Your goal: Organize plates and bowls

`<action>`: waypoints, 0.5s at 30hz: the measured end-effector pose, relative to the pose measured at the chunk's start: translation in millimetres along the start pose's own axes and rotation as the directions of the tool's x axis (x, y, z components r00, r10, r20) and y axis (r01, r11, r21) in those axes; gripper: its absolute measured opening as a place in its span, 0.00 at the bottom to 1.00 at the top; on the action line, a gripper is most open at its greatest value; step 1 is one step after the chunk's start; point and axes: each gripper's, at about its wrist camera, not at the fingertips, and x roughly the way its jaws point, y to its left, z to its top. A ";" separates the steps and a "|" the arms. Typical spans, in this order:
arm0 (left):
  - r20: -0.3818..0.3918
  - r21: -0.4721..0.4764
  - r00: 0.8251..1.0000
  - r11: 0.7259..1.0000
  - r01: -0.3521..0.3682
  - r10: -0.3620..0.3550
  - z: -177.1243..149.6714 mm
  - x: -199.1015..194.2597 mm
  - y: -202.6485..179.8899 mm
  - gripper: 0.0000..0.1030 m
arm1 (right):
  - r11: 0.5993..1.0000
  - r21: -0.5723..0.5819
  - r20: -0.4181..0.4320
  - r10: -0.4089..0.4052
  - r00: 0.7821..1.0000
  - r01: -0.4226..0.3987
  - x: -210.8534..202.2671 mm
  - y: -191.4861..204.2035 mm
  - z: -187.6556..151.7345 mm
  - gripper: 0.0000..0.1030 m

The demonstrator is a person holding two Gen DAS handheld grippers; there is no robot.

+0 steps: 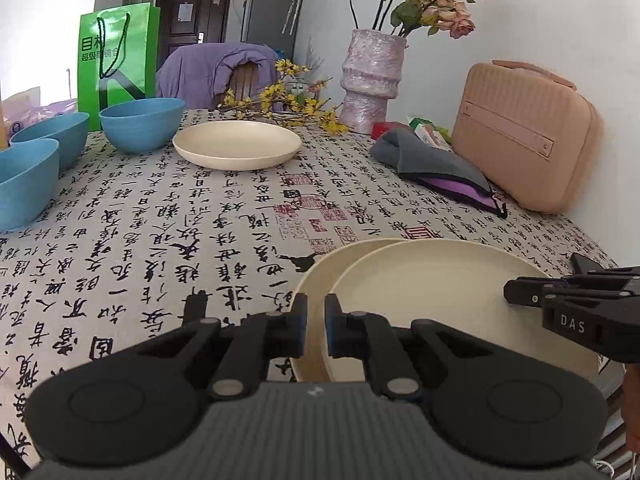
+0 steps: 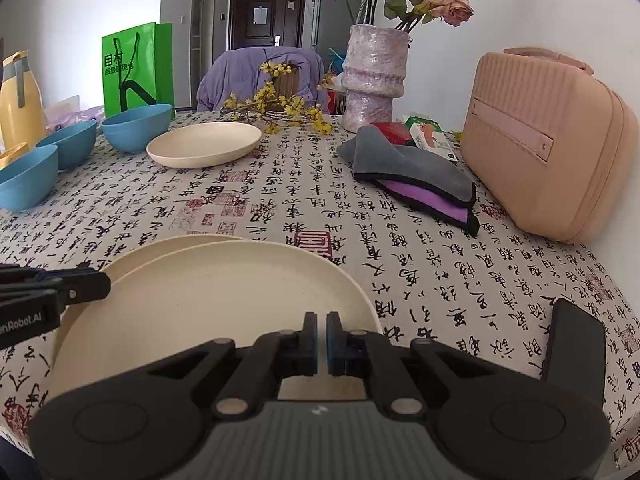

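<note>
Two cream plates overlap at the near edge of the table: an upper plate (image 1: 432,288) (image 2: 208,300) lies partly on a lower plate (image 1: 320,268) (image 2: 180,246). My left gripper (image 1: 316,308) (image 2: 106,282) is shut on the lower plate's left rim, which runs between its pads. My right gripper (image 2: 322,320) (image 1: 508,296) is shut, its tips over the upper plate's inside near the right rim; nothing shows between its pads. A third cream plate (image 1: 236,144) sits farther back. Three blue bowls (image 1: 140,124) (image 1: 56,136) (image 1: 24,184) stand at the left.
A pink vase (image 1: 372,76) with flowers, a yellow flower branch (image 1: 280,104), a grey and purple cloth (image 1: 436,164) and a pink case (image 1: 524,136) line the back and right. A green bag (image 1: 116,60) stands behind the bowls. A black object (image 2: 576,344) lies at the front right.
</note>
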 end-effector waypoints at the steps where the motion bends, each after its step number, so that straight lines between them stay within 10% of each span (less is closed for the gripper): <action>1: 0.001 0.002 1.000 1.000 0.008 -0.008 -0.1 0.1 1.5 0.10 | 1.000 -0.004 0.006 0.006 1.000 -0.006 1.1 0.4 0.7 0.05; 10: 0.046 0.028 0.999 1.000 0.003 -0.004 1.6 -24.2 7.8 0.24 | 0.997 -0.020 0.052 0.082 0.995 -0.081 2.1 3.8 4.0 0.13; 13: 0.054 0.017 0.999 1.000 -0.006 0.005 -2.1 -34.2 11.6 0.42 | 0.992 0.014 0.092 0.123 0.988 -0.125 -6.5 0.2 6.0 0.56; 15: 0.070 0.024 0.997 1.000 -0.017 0.015 -7.2 -43.6 12.6 0.50 | 0.988 0.025 0.127 0.147 0.981 -0.152 -15.6 -1.2 6.6 0.65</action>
